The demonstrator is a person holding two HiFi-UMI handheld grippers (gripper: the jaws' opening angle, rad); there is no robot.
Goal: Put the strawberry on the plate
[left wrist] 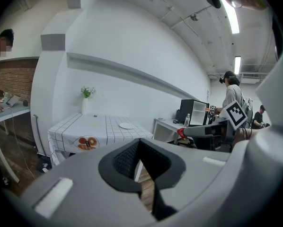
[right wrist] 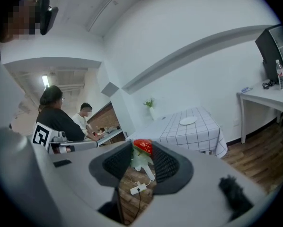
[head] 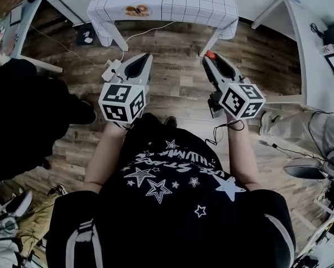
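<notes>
The strawberry [right wrist: 143, 147], red with a pale green leafy end, sits between the tips of my right gripper [right wrist: 142, 155], which is shut on it. In the head view that gripper [head: 210, 57] is held above the wooden floor, short of the table, with the strawberry [head: 210, 54] at its tip. My left gripper [head: 147, 57] hangs level with it to the left, its tips [left wrist: 139, 143] together and nothing between them. The white plate [right wrist: 188, 121] lies on the checked tablecloth [head: 172, 4] ahead; it also shows in the left gripper view as a plate [left wrist: 126, 126] far from the jaws.
A round orange-brown print [head: 137, 9] marks the cloth's front edge. A vase with a plant [left wrist: 86, 98] stands at the table's back. White desks [head: 315, 54] flank the right side. A power strip [head: 110, 70] and cables lie on the floor. People stand at left [head: 22, 110] and right [head: 318, 130].
</notes>
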